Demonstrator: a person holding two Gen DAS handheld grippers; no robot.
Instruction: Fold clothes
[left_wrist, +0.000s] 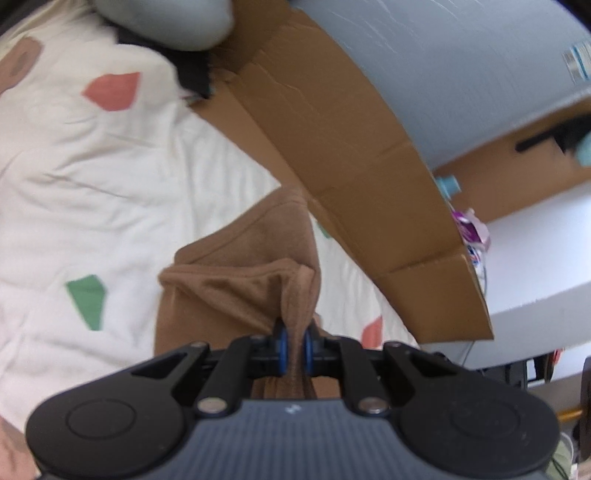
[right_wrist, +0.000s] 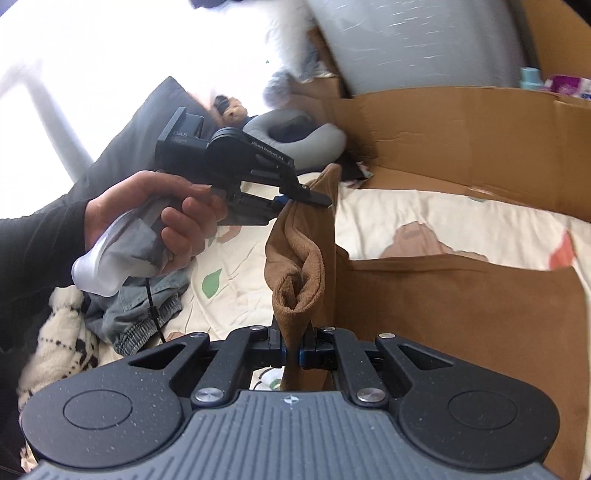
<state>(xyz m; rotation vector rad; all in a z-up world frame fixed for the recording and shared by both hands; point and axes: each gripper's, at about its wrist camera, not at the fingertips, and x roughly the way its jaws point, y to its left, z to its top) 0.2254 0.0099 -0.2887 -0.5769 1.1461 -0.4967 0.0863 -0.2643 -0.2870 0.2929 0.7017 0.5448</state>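
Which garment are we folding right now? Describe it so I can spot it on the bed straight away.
On the white bedspread with coloured patches, beside the cardboard box, find the plain tan-brown garment. Both the left gripper and right gripper pinch its edge. Unlike the denim piece nearby, it is unpatterned brown.

Bright white light pours in from the window (right_wrist: 48, 66) and washes that corner out. Both pictures look blurry, and their edges bend round
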